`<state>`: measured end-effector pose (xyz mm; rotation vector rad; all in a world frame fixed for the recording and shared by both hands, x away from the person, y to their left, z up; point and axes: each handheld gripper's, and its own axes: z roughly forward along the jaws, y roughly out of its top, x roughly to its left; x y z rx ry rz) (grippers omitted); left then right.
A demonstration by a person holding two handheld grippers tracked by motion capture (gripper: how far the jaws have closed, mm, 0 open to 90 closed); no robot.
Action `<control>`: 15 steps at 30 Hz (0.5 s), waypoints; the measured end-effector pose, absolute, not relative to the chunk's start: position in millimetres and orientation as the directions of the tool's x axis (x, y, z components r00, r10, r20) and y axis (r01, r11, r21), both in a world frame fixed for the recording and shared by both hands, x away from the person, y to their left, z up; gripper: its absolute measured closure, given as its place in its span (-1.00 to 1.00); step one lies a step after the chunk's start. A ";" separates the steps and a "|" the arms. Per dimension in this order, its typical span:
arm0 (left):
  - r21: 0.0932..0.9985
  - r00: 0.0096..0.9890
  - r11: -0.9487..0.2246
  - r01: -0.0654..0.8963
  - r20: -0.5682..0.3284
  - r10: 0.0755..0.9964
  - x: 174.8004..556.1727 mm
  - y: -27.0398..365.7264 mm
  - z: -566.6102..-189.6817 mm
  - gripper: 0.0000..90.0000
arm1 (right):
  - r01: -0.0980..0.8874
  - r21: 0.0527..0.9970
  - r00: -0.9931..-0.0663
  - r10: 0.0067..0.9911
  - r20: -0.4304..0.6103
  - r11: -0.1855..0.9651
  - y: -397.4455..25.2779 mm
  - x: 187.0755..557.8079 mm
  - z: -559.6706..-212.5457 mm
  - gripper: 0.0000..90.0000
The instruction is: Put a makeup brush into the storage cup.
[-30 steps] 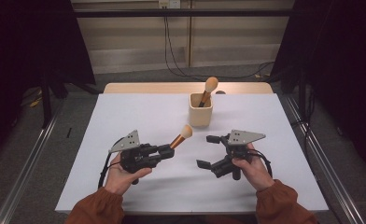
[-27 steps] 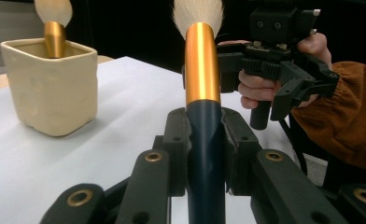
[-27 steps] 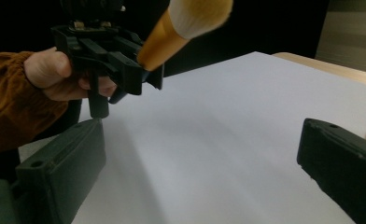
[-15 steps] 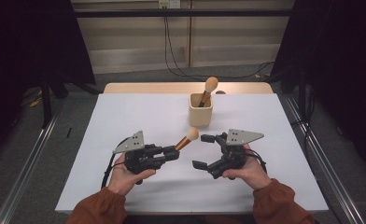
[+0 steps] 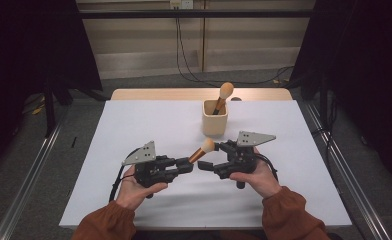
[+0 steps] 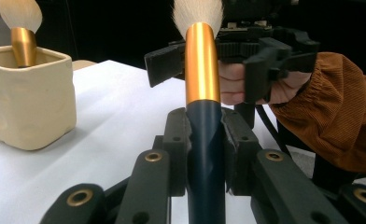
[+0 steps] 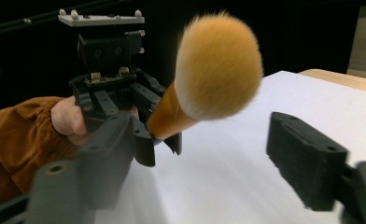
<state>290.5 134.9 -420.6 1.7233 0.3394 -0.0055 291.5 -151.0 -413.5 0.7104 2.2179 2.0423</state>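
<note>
Holding a makeup brush (image 5: 200, 153) in our left gripper (image 5: 184, 167), we have its jaws closed tight on the dark handle; in the left gripper view the two black jaws press against either side of the navy shaft (image 6: 203, 154), with the gold ferrule and pale bristles rising past them. From the high view the brush slants up and to the right, its tuft (image 5: 208, 145) lifted off the white table (image 5: 149, 125) and pointing toward our right gripper (image 5: 214, 157).

Our right gripper is spread wide and grips nothing. In the right gripper view its two jaws stand well apart at the lower left and lower right, and the orange-tinted bristle head (image 7: 218, 65) sits between them, above their tips; we cannot tell whether it touches either jaw. Behind the brush in that view we see our left hand (image 7: 71, 116) in its rust-coloured sleeve with the left gripper around the ferrule's far end.

Both of our hands sit near the front middle of the table, the two grippers facing each other and nearly meeting at the brush tip. Farther back, just beyond the grippers, a cream square cup (image 5: 215, 118) stands upright on the table with a second brush (image 5: 222, 96) leaning in it, bristles up. In the left gripper view that cup (image 6: 29, 98) shows at the left, apart from the held brush
</note>
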 end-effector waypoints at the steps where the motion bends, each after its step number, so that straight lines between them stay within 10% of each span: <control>1: 0.963 0.956 -0.140 0.229 -0.195 0.221 290.5 134.8 -420.6 0.65 | 0.303 0.953 -0.895 0.350 0.276 0.023 -150.5 292.3 -413.5 -0.39; 15: 0.961 0.957 -0.151 0.230 -0.196 0.213 291.1 132.7 -422.9 0.65 | 0.368 0.930 -0.893 0.282 0.351 0.009 -148.0 297.6 -416.4 0.20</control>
